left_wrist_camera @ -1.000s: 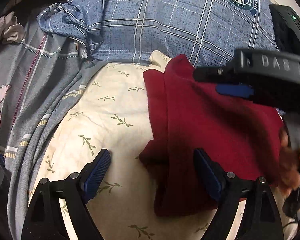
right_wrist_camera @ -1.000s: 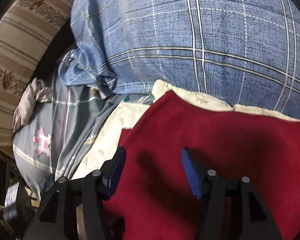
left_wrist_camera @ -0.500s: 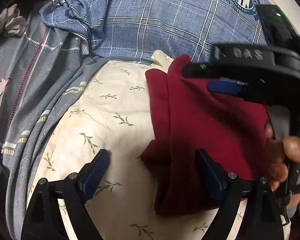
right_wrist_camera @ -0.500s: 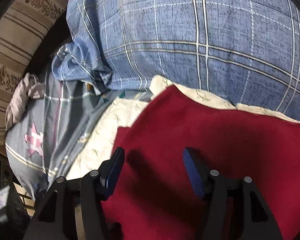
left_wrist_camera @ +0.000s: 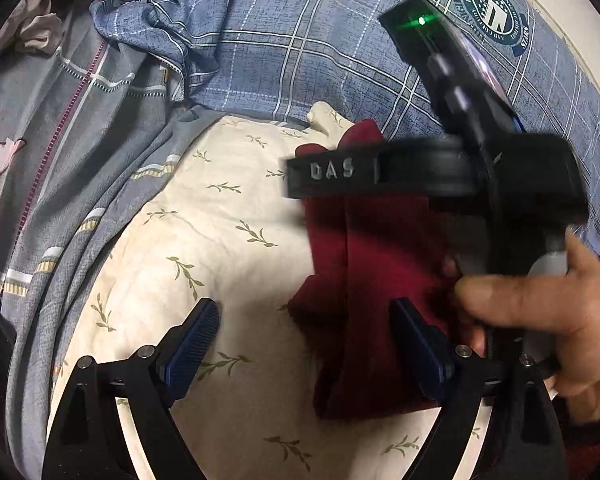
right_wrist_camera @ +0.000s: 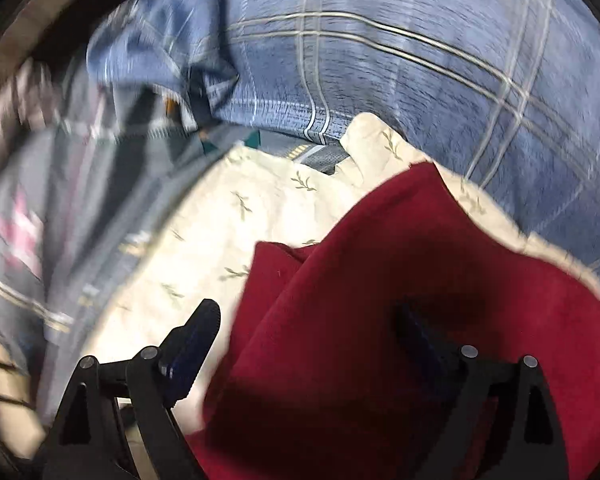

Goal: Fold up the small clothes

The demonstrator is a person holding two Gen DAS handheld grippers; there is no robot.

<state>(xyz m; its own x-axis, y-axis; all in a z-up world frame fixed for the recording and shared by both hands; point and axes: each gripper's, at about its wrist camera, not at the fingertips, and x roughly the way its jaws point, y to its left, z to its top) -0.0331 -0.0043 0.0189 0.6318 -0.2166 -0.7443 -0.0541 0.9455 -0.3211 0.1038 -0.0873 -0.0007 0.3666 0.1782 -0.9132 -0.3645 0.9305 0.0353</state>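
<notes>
A folded dark red garment (left_wrist_camera: 380, 280) lies on a cream leaf-print cloth (left_wrist_camera: 204, 240). My left gripper (left_wrist_camera: 304, 344) is open, low over the cloth, its right finger at the garment's near left part. The right gripper's black body (left_wrist_camera: 440, 172) crosses above the garment in the left wrist view, held by a hand (left_wrist_camera: 540, 312); its fingertips are hidden there. In the right wrist view the red garment (right_wrist_camera: 380, 340) fills the lower right. My right gripper (right_wrist_camera: 308, 340) is open over the garment's left edge, holding nothing.
A blue plaid pillow (left_wrist_camera: 320, 52) with a round badge lies behind the garment. A grey quilt (left_wrist_camera: 60, 152) with a pink star lies to the left, with a crumpled pale cloth (left_wrist_camera: 36, 32) beyond it. A striped cushion shows blurred in the right wrist view (right_wrist_camera: 28, 92).
The right gripper has swung left and nearer across the red garment, its view now blurred and showing more cream cloth. My left gripper has barely moved. Both stay open.
</notes>
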